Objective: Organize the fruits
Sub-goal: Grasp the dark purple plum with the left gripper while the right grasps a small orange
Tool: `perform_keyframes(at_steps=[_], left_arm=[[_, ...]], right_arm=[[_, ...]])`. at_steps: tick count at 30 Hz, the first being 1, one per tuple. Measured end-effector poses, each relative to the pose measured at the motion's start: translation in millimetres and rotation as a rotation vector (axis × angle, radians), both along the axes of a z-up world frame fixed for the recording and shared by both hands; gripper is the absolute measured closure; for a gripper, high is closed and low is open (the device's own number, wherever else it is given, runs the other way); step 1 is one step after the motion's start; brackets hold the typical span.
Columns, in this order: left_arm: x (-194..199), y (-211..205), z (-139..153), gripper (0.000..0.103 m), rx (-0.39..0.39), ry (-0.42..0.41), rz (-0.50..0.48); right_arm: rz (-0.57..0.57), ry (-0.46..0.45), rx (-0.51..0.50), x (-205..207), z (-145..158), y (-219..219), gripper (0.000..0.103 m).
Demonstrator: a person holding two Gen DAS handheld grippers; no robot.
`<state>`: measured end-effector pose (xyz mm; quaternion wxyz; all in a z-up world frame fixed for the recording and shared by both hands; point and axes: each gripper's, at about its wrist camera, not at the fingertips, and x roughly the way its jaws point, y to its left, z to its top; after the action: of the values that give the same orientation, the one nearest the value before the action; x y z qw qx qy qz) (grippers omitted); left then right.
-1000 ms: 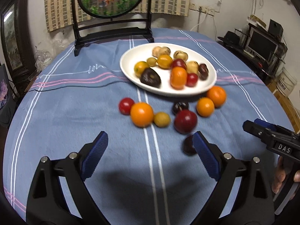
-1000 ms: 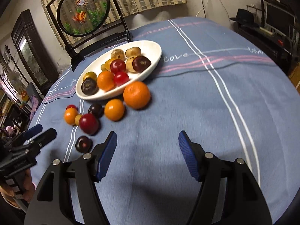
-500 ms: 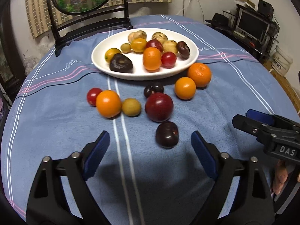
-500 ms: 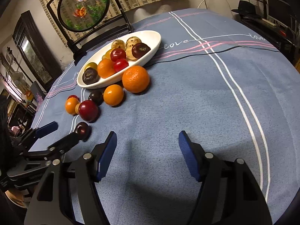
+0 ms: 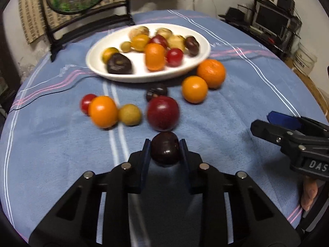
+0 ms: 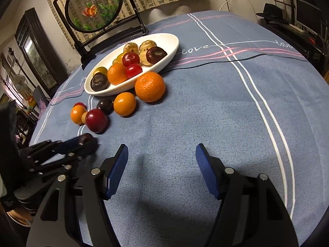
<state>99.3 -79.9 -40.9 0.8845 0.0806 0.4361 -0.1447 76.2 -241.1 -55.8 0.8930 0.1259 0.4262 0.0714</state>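
Dark plum sits clamped between the left gripper's pads; the right gripper gapes empty.

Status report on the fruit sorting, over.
Left gripper shut on dark plum. Right gripper open, empty. Red plum sits between it and white plate.

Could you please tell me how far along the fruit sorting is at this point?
Partly done. About ten fruits already sit in the white oval plate. In hand: the left gripper has shut on a small dark plum just off the blue striped tablecloth. Left: seven loose fruits by the plate, including the large orange mandarin and the big red plum. The right gripper is open and empty.
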Motion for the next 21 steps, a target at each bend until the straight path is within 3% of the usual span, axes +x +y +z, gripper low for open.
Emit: perform_keyframes(at_steps=[4,9,15,18,21], left_arm=[[-5,21,15,0.075,-0.022,-0.048,0.028],[-7,45,27,0.075,-0.056,-0.077,0.064],[-8,61,24,0.075,-0.071,-0.075,0.081],[-5,66,20,0.075,-0.082,-0.067,0.089],[-3,71,18,0.075,-0.089,-0.058,0.092]], right_arm=[[0.045,-0.021,-0.094,9,7,19,0.034],[0.095,-0.041,-0.116,24,15,37,0.034],[0.086,0.014,-0.109,50,12,51,0.035],[0.106,0.045,-0.130,63,6,63,0.044],[0.111,0.066,-0.125,74,2,71,0.046]])
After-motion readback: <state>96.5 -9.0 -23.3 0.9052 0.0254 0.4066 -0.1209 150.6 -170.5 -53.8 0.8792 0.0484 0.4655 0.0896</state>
